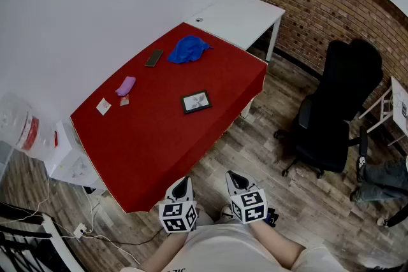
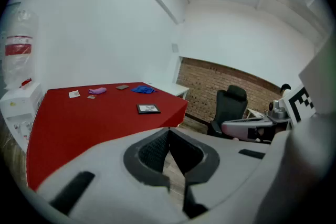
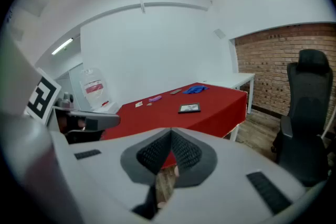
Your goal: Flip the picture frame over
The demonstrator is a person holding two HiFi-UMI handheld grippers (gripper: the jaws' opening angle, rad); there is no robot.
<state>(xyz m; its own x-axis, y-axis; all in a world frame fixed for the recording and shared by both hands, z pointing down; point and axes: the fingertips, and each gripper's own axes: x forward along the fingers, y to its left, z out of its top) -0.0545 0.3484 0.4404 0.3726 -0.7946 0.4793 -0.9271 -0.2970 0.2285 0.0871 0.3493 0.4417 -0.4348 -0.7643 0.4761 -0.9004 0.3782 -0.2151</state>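
Task item: a small black rectangular picture frame point(image 1: 196, 101) lies flat on the red-covered worktop point(image 1: 153, 150), picture side up, nearer the worktop's right edge than its left. Nothing touches it.
Left tool: the left tool point(image 1: 182, 183) is held low in front of the person, off the worktop's near corner and over the wooden floor point(image 1: 268, 156). Its own view shows the jaw tips pressed together with nothing between them.
Right tool: the right tool point(image 1: 234, 176) hangs just beside the left one, also over the floor. In its own view the jaw tips meet and grip nothing.
Tools to frame: both are well apart from the frame and point roughly towards the worktop.
Other things on the worktop: a crumpled blue cloth point(image 1: 189, 49) lies towards the far end, with a flat dark rectangular object point(image 1: 153, 58) just beside it. A small purple object point(image 1: 126, 85), a tiny brown piece point(image 1: 124, 100) and a small white card point(image 1: 103, 106) sit near the left edge.
Surroundings: a white desk point(image 1: 242, 16) stands beyond the worktop's far corner, beside a red brick wall point(image 1: 319, 3). A black office chair point(image 1: 335, 111) stands on the floor to the right.
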